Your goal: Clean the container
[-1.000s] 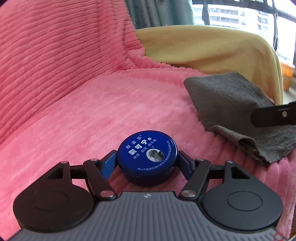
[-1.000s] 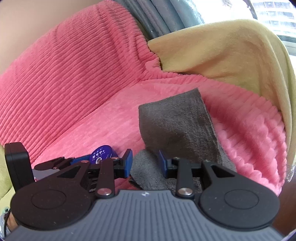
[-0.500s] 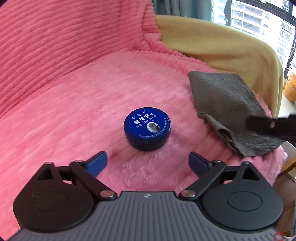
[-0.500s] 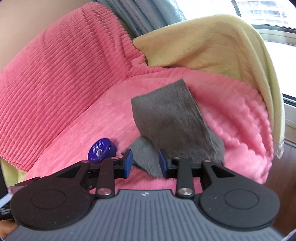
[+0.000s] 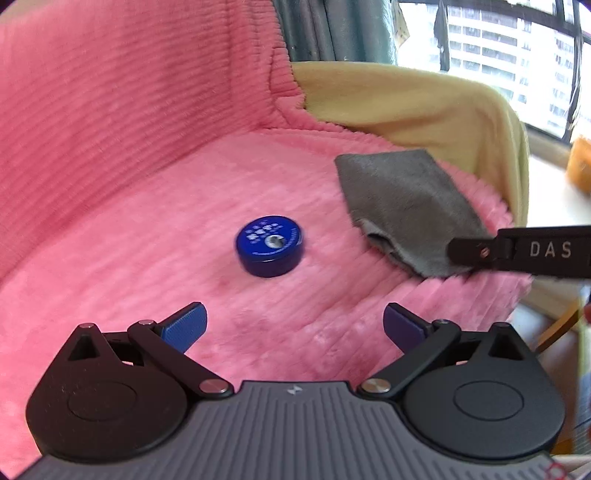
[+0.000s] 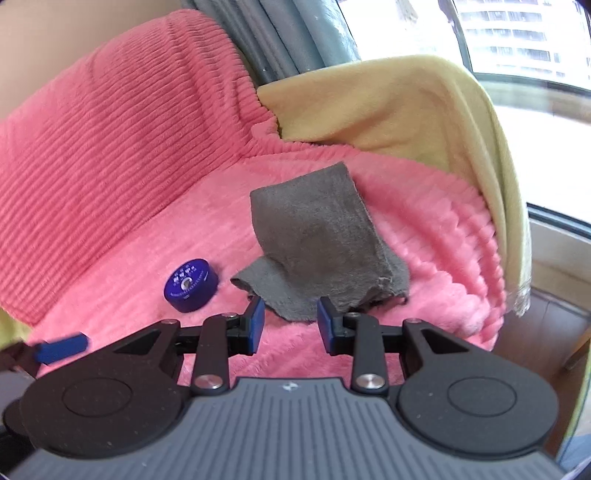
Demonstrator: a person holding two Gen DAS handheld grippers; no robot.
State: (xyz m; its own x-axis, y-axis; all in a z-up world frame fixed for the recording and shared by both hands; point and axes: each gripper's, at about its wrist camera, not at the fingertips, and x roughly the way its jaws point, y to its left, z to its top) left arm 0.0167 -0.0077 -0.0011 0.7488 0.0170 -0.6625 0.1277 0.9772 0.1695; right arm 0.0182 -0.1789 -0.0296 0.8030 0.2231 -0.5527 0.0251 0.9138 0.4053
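A round blue tin (image 5: pixel 269 245) with white print on its lid sits upright on the pink blanket (image 5: pixel 147 229). My left gripper (image 5: pixel 293 325) hangs open a short way in front of it, its jaws wide apart and empty. A folded grey cloth (image 5: pixel 406 199) lies to the tin's right. In the right wrist view the tin (image 6: pixel 190 284) is at the left and the cloth (image 6: pixel 317 236) straight ahead. My right gripper (image 6: pixel 290 325) is narrowly open just short of the cloth's near edge, with nothing between the pads. One of its fingers (image 5: pixel 517 251) shows over the cloth's corner.
The ribbed pink blanket covers a sofa seat and backrest (image 6: pixel 110 129). A yellow blanket (image 6: pixel 424 110) drapes the armrest at the right. Grey curtains (image 5: pixel 332 29) and a window stand behind. Wooden floor (image 6: pixel 546 332) lies beyond the sofa's right edge.
My left gripper let go of the tin, opened wide and drew back; the tin stays on the blanket. The right gripper also pulled back, away from the cloth.
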